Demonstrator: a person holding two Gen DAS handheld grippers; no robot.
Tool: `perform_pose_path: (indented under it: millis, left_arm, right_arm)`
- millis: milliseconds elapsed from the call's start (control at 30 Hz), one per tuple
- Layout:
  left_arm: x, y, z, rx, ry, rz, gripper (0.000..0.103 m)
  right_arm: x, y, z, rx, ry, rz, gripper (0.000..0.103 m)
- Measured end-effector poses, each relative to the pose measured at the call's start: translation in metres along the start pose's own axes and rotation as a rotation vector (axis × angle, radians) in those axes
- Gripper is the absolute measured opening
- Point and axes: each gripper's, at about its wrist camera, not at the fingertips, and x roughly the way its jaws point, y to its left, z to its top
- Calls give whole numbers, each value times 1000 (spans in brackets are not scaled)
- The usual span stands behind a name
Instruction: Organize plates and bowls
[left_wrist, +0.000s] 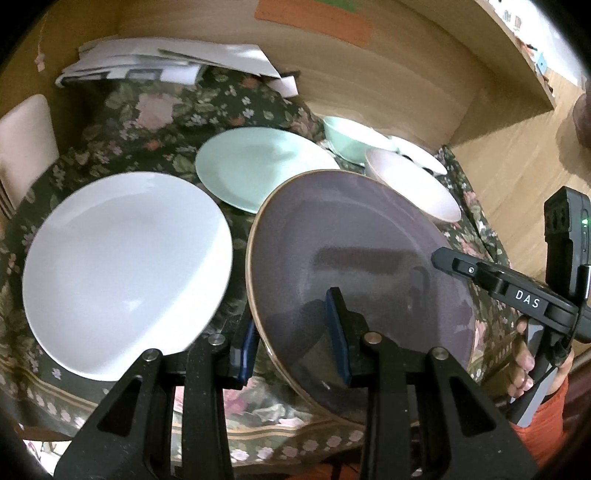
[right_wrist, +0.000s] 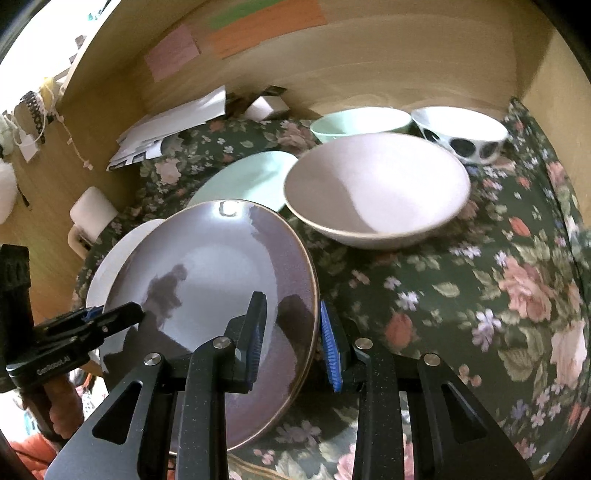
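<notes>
A purple plate (left_wrist: 354, 258) with a gold rim is held tilted above the floral tablecloth. My left gripper (left_wrist: 295, 328) straddles its left rim, one blue pad above, one below. My right gripper (right_wrist: 293, 332) straddles its right rim (right_wrist: 221, 280) the same way. Each gripper shows in the other's view: the right one in the left wrist view (left_wrist: 517, 291), the left one in the right wrist view (right_wrist: 85, 325). A white plate (left_wrist: 125, 266) lies left. A mint plate (left_wrist: 258, 166) lies behind. A pink bowl (right_wrist: 376, 188), a mint bowl (right_wrist: 358, 122) and a spotted bowl (right_wrist: 461, 133) stand at the back right.
The table's floral cloth (right_wrist: 480, 295) sits in a wooden alcove with walls (right_wrist: 369, 66) at the back and right. A pile of papers (left_wrist: 166, 62) lies at the back left. A chair back (left_wrist: 26, 140) stands at the left.
</notes>
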Motion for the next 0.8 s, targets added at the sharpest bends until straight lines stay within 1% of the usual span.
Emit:
perform_pose_path:
  millis: [233, 467, 800]
  left_arm:
    - [12, -7, -7, -14, 34, -14, 35]
    - [23, -15, -9, -13, 52, -15, 35]
    - [38, -19, -3, -8, 66, 15, 37]
  right_arm:
    - [-2, -10, -9, 14, 11, -13, 26]
    - [0, -21, -13, 32, 25, -25, 26]
    - [9, -30, -16, 53, 39, -23, 26]
